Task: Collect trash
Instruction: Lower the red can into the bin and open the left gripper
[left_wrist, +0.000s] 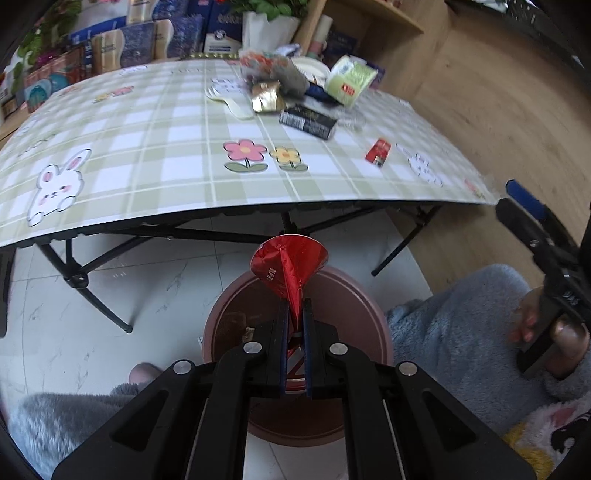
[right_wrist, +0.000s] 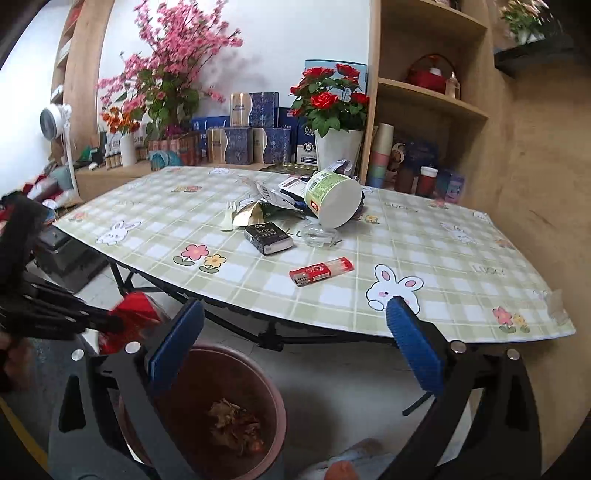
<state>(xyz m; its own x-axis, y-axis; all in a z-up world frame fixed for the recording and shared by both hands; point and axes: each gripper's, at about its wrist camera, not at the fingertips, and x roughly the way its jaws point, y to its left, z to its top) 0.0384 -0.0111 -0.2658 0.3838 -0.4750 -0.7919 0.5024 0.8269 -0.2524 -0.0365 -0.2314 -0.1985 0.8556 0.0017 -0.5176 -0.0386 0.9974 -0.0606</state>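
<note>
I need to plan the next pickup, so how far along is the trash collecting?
Done: some scraps already lie in the bin. In hand: the left gripper pinches a red wrapper above the bin; the right gripper is open and empty. Left on the table: cup, tissue pack, lighter, fork, wrappers.

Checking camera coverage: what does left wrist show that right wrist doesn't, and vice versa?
Left wrist only: the left gripper close up, jaws shut on a red foil wrapper; the person's fluffy blue sleeve.
Right wrist only: the right gripper, jaws wide open and empty; shelves with a red kettle; pink blossoms.
Both: checked table, noodle cup, black tissue pack, red lighter, pink bin.
</note>
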